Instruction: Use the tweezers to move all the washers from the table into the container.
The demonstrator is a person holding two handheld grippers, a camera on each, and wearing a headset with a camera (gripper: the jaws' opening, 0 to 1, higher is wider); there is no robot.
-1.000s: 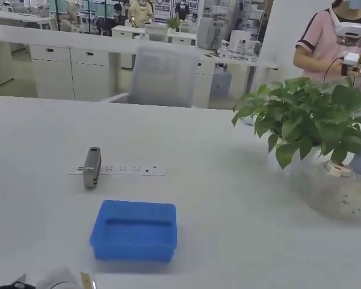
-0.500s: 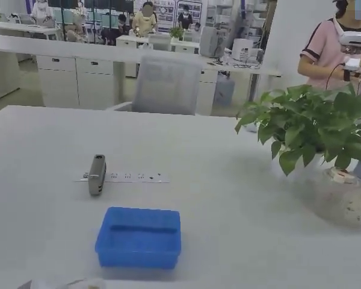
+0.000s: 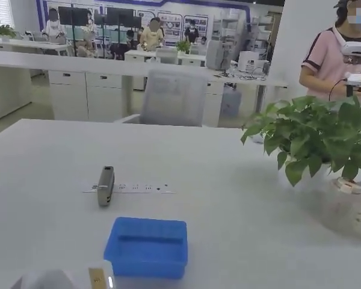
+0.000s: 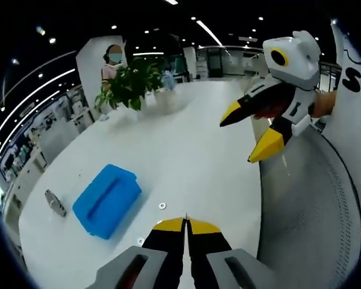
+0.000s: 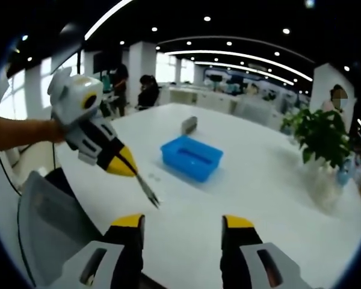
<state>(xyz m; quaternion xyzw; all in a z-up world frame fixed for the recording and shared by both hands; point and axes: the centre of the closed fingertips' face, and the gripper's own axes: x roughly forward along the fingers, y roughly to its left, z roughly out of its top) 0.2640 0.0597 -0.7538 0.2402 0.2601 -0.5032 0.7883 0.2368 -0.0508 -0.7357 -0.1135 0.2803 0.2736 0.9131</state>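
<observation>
While the head view has tipped up since a second ago, so that the whole scene now sits lower and further right in it, nothing on the table has moved. The blue container lies where it did, near us. The grey device rests across the left end of the power strip, just beyond the container, as before.

From the right gripper view we see the left gripper with its jaws pinched on the tweezers, whose points slant down toward the table. In its own view those jaws are pressed together. One washer lies on the bare table on the near side of the container, close to it but not touching, between it and the left gripper.

The right gripper has its jaws spread wide and empty. In the left gripper view it hovers over the near edge of the table, well apart from the washer.

At the far right stands a plant with a person behind it, and a chair is at the far edge.
</observation>
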